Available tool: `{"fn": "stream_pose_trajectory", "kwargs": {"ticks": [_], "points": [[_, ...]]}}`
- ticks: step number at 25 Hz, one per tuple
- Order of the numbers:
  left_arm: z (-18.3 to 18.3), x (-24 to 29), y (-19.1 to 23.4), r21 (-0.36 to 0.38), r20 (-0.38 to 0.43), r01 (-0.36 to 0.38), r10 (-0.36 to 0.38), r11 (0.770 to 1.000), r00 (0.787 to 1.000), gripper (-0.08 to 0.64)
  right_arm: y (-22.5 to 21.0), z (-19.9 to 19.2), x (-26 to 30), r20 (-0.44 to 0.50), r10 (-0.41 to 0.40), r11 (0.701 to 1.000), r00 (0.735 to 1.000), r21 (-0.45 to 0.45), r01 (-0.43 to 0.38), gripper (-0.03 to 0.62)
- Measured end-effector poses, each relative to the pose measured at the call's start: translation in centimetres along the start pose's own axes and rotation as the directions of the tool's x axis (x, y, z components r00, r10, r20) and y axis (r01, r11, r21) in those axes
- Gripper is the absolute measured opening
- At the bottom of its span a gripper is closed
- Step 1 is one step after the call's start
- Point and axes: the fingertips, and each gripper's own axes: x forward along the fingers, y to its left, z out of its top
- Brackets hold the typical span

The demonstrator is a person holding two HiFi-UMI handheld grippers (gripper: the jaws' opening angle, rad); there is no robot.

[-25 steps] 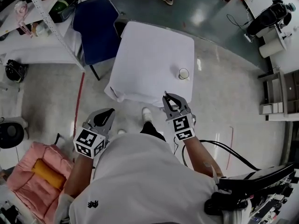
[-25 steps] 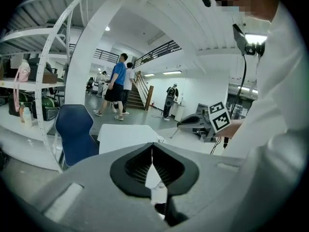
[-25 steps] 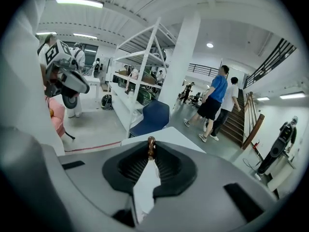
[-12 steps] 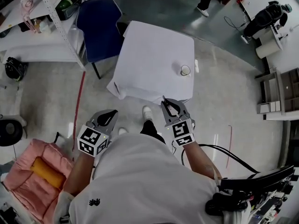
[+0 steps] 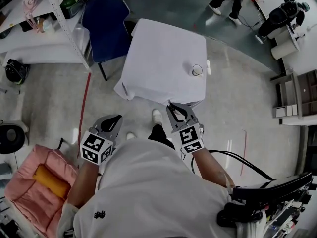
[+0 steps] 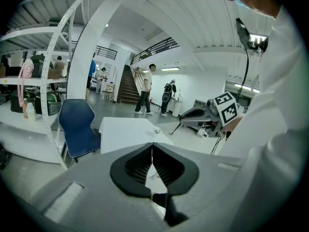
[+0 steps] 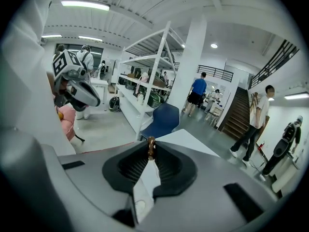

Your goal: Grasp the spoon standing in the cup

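Observation:
A white cup [image 5: 197, 70] stands near the right edge of a white-clothed table [image 5: 158, 48]; it is too small here to make out a spoon in it. The cup [image 6: 157, 130] also shows faintly in the left gripper view. My right gripper [image 5: 171, 104] hovers just short of the table's near edge. Its tips pinch a small brown object [image 7: 151, 147]. My left gripper [image 5: 115, 118] is held lower left, over the floor, and its jaw tips [image 6: 152, 145] meet with nothing between them.
A blue chair [image 5: 106, 26] stands at the table's left, beside a white shelf rack [image 5: 29, 19]. A pink cushion [image 5: 34, 177] lies on the floor at lower left. People walk beyond the table. Cables [image 5: 237, 157] trail on the floor at right.
The table has drawn slightly nearer and both grippers have moved up toward its near edge. The walkers at the top have moved to the right. Both jaws look unchanged.

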Motion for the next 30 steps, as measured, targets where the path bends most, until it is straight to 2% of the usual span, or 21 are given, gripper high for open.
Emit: {"fn": "stream_pose_trajectory", "kwargs": {"ticks": [19,30], "points": [[-0.3,0.9,-0.3,0.004,-0.022,0.013,-0.013,1.000,1.000,0.012,0.1,-0.1,0.0,0.003,0.012,1.000,1.000,-0.009,-0.011,0.049],[0.9,4.2,-0.9,0.013,-0.054,0.025,-0.024,1.000,0.998,0.012,-2.8,-1.7,0.2,0.004,0.012,1.000,1.000,0.021,-0.013,0.049]]}}
